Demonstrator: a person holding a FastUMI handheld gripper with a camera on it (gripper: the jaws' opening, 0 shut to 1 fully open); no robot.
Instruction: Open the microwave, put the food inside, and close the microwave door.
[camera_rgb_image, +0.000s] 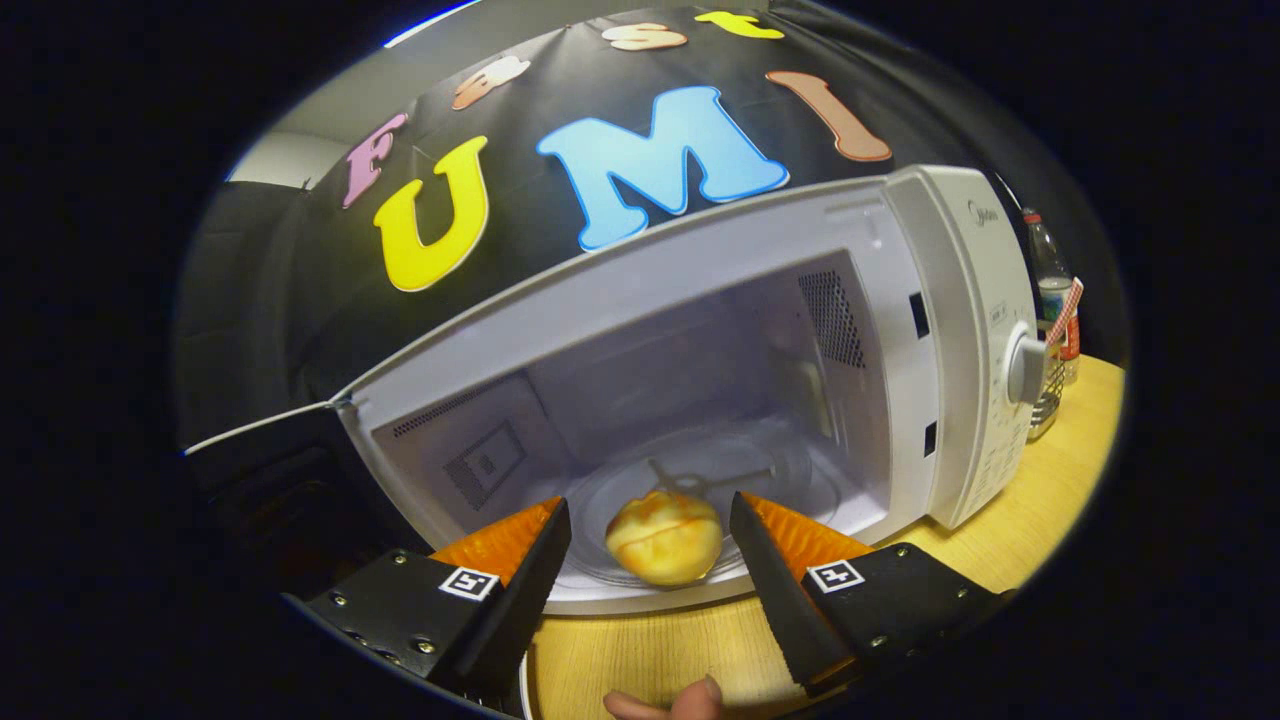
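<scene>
Open white microwave (960, 330) standing on the pale wooden bench (1050, 500), cavity exposed, door swung away to the far side of the left finger and mostly lost in shadow. Small round yellow bun with an orange swirl on top (664, 537) sitting on the clear glass turntable (800, 480) near the front lip of the cavity, in line with the gap between the two fingers but a little ahead of their tips. Gripper (650, 525) held with jaws spread wide, clear space on both sides of the bun, neither finger touching it. Food placement apparently done; closing the door judged to be the step left.

Handling, as a guess from looks: light, soft, easily dented, with a slightly glossy skin that may slide under hard pads. Best taken across the widest part of its sides, low on the body, with gentle pressure only; squeezing on the domed top likely to crush or roll it. No reason for a fresh grasp if it stays where it lies.

Fingertip of a person's hand (690, 700) visible just beneath the fingers, above the bench. Clear plastic bottle (1047, 262) and a wire basket (1048, 390) beyond the control side of the microwave, well apart from the bun.
</scene>
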